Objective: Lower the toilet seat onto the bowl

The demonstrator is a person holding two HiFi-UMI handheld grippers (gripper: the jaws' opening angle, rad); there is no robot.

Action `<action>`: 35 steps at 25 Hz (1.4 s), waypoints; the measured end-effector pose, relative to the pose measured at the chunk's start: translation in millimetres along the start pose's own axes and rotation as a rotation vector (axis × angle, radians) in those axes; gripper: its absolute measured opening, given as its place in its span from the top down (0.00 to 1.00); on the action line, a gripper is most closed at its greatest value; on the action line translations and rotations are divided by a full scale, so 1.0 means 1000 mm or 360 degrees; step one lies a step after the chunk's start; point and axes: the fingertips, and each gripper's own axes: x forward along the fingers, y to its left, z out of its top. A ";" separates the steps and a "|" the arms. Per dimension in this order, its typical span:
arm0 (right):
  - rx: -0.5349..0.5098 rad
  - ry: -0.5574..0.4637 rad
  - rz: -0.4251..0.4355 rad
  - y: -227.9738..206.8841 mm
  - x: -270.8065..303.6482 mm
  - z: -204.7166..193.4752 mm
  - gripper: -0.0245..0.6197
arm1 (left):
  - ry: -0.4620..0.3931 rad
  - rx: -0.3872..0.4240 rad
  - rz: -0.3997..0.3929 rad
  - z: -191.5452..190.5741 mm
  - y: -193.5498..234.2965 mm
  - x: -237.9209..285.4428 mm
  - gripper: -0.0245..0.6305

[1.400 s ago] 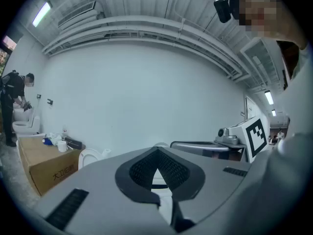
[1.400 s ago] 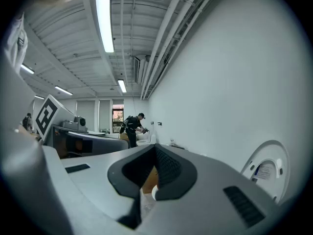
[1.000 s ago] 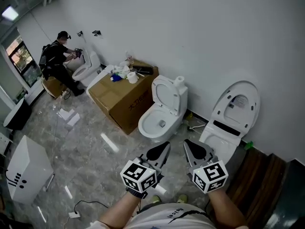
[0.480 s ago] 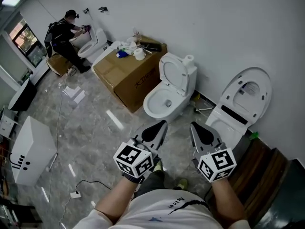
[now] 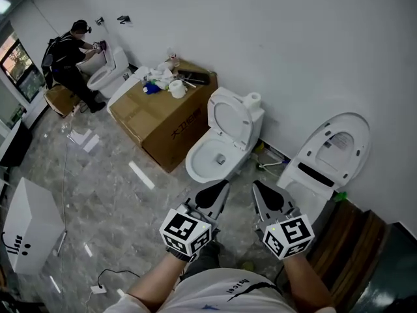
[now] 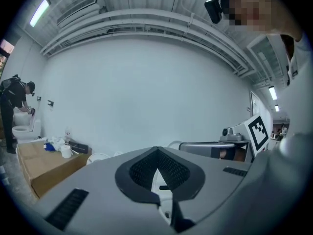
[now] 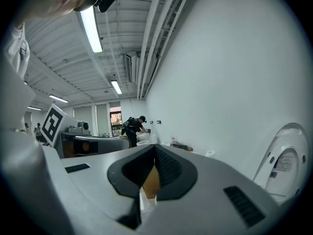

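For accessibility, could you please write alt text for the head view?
The left gripper and right gripper, both shut, hover before a toilet with its seat raised. A second toilet stands right, a cardboard box left, a person beyond.

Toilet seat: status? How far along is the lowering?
Done: nothing yet; the toilet seat stands raised above the open bowl. In hand: nothing; the left gripper and right gripper are both shut, empty, short of the seat. Left: reach the seat and lower it onto the bowl. A second toilet to the right also has its lid up.
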 end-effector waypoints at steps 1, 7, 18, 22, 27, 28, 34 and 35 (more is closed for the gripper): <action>0.0006 0.0004 -0.0017 -0.002 0.015 0.001 0.94 | 0.0005 0.0017 -0.0018 0.002 0.013 0.006 0.95; 0.0018 0.0044 -0.0135 -0.009 0.097 0.003 0.94 | 0.0054 0.0068 -0.0142 0.008 0.088 0.037 0.95; -0.0018 0.0137 -0.0276 -0.057 0.201 -0.005 0.94 | 0.0074 -0.0032 -0.0232 0.008 0.184 0.106 0.95; -0.0005 0.0153 -0.0245 -0.090 0.241 -0.008 0.94 | 0.0081 -0.0052 -0.0207 0.005 0.212 0.145 0.95; -0.0025 0.0192 -0.0166 -0.136 0.291 -0.009 0.94 | 0.0091 -0.0056 -0.0146 0.006 0.246 0.200 0.95; -0.0029 0.0198 -0.0155 -0.147 0.300 -0.009 0.94 | 0.0094 -0.0055 -0.0137 0.006 0.251 0.212 0.95; -0.0019 0.0316 -0.0118 -0.212 0.346 -0.036 0.94 | 0.0150 -0.0101 -0.0057 -0.011 0.286 0.278 0.95; -0.0018 0.0341 -0.0116 -0.223 0.353 -0.043 0.94 | 0.0160 -0.0108 -0.0046 -0.015 0.291 0.288 0.95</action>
